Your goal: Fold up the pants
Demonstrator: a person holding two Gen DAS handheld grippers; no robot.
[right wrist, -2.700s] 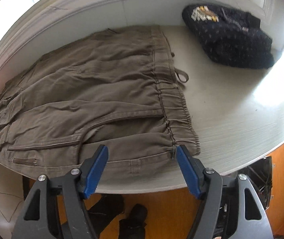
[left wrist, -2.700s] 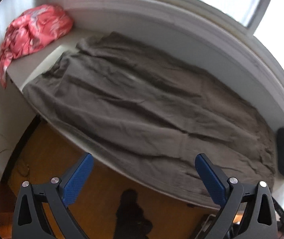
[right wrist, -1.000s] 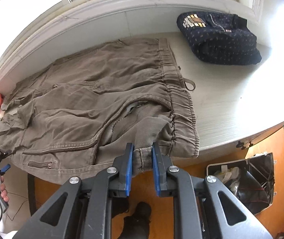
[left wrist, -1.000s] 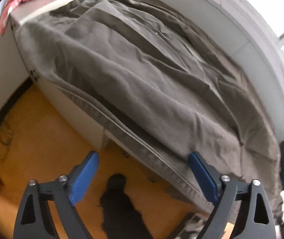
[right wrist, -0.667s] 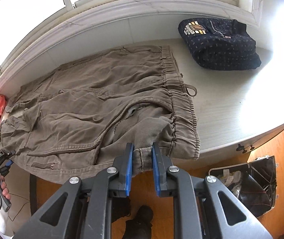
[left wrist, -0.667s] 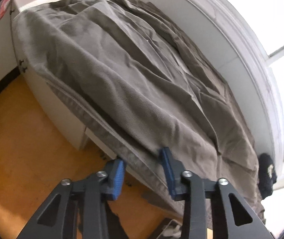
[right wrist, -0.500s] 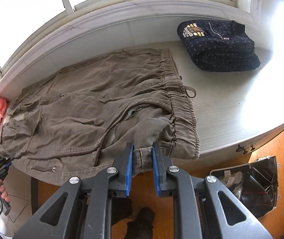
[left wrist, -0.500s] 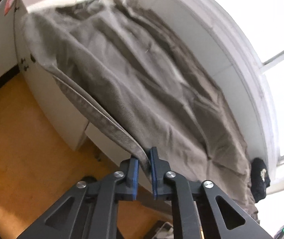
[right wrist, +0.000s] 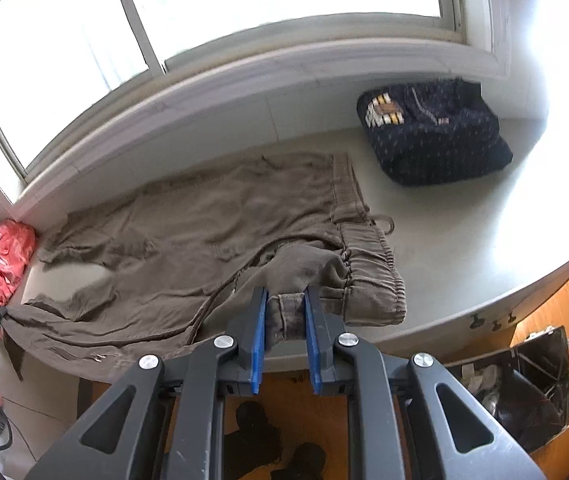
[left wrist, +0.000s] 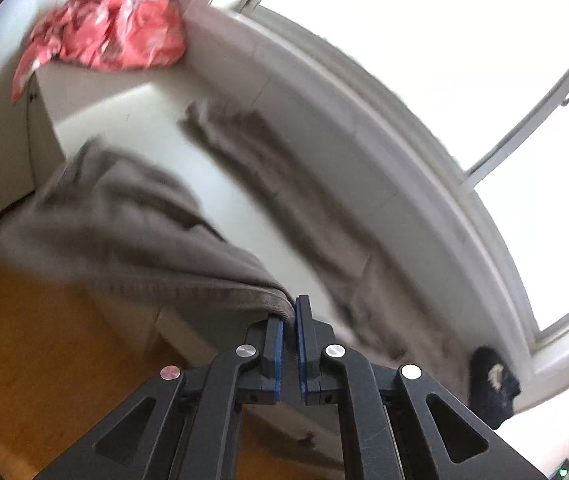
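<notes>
White window ledge [right wrist: 464,224] serves as landmark. Dark patterned garment [right wrist: 436,136] lies bunched at its right end. Red crumpled cloth [right wrist: 2,268] occupies its left corner. Open dark bag [right wrist: 524,396] sits on wooden floor below its right edge.

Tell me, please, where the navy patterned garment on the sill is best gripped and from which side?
Probably its near folded edge, approached from the front of the sill: the navy garment lies bundled against the back wall beside the pants, so only its front stands free.
</notes>
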